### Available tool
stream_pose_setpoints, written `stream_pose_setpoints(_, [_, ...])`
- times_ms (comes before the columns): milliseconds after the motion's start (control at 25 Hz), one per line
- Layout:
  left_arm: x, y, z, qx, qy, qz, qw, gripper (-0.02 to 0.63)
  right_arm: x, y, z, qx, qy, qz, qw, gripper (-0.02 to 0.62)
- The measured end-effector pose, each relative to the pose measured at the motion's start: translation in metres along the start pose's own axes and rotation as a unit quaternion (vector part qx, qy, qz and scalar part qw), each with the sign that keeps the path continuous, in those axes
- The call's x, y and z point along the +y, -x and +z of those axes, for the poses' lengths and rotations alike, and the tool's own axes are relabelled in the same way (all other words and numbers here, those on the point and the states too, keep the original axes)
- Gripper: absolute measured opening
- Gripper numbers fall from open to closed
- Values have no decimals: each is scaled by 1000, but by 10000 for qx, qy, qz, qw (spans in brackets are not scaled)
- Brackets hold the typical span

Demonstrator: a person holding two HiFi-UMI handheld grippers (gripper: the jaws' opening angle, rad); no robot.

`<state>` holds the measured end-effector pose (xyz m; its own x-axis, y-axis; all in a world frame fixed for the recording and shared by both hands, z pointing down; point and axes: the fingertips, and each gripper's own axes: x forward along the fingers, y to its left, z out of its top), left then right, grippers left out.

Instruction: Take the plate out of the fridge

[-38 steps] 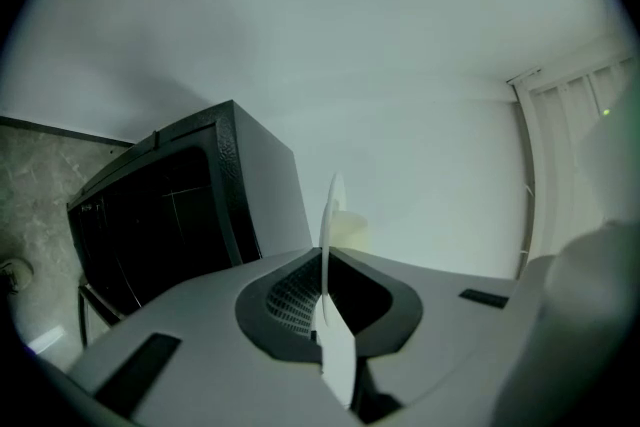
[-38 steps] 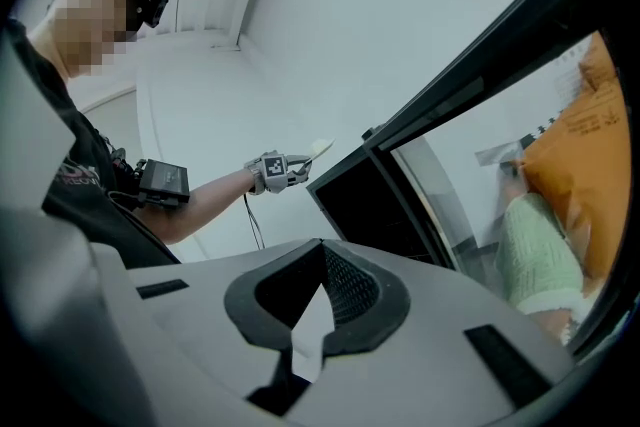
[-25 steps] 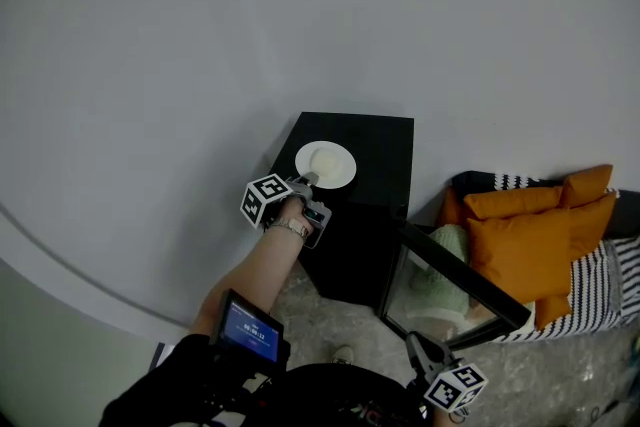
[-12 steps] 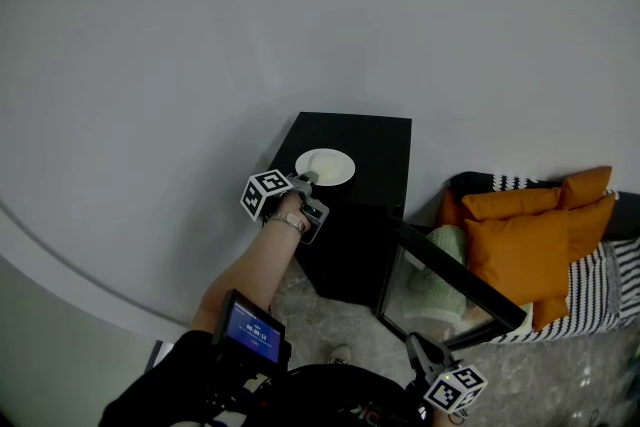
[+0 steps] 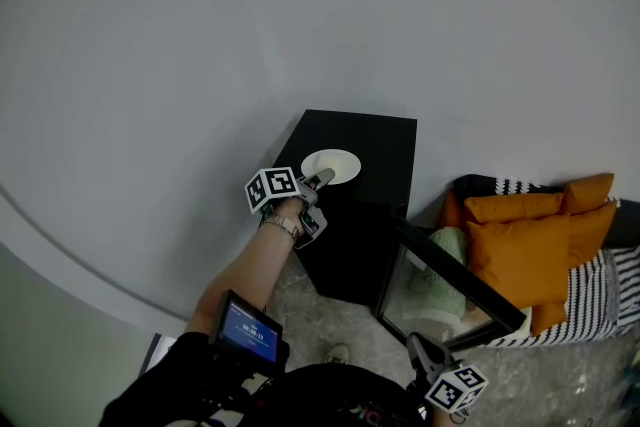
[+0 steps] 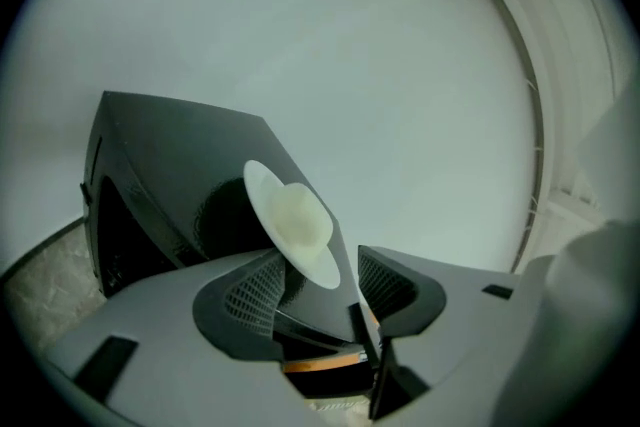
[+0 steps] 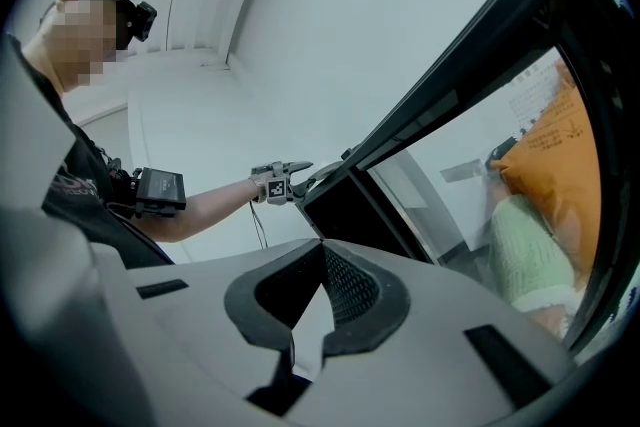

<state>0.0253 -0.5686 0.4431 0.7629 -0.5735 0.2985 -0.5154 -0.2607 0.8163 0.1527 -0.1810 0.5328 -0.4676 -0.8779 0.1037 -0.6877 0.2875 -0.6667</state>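
Fridge (image 5: 365, 235): black and low, against the wall. Its inside shows only as dark, so what it holds cannot be told.
Door (image 5: 455, 283): glass, swung open at the fridge's right front.
Plate (image 5: 331, 165): white, lying flat on top of the fridge near its front left corner, not inside it.
Left tongs (image 5: 322, 179): at the fridge's top front left edge. The jaws have just been opening and stand wide, with the plate's near rim between the pads, unpressed.
Right tongs (image 5: 415, 347): low in front of the open door, well apart from the plate, tips together on nothing.
Cushions (image 5: 530, 250): orange, on a striped couch right of the fridge.
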Motion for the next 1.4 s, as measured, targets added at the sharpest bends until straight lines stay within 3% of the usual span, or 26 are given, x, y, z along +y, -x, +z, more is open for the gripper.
stream_pose_setpoints(200, [-9,-2,-21,712,-1012,-1,9923,227,0,1,-1,23,6,38,10000,8])
stream_pose_setpoints(320, [-11,-1,-33,1119,-1759,145,9779,227,0,3,0,31,-1,40,10000,8])
stream_pose_setpoints(440, [-6,-1,-43,1513,-2593,380,9531,227,-2,4,-2,39,-9,24,10000,8])
stream_pose_setpoints(600, [3,-1,-50,1914,-3668,799,9069,225,-2,3,-2,32,-9,21,10000,8])
stream_pose_setpoints(800, [7,5,-54,2299,-4206,1083,8709,214,1,4,-1,36,-29,3,10000,8])
stream_pose_setpoints(920, [8,8,-53,2388,-4425,1188,8562,166,0,5,-2,14,-65,-6,10000,8])
stream_pose_setpoints(1000, [4,7,-52,2350,-4392,1097,8601,166,-1,4,-2,3,-71,-3,10000,8])
stream_pose_setpoints(1120, [-8,10,-51,2137,-4113,757,8829,156,-3,2,-3,-1,-49,18,10000,8])
stream_pose_setpoints(1240, [-21,20,-50,1773,-3904,454,9023,7,-2,1,-4,12,-55,67,10000,8])
stream_pose_setpoints(1400, [-32,42,-62,1499,-3592,82,9211,6,5,5,-8,137,-26,189,9997,8])
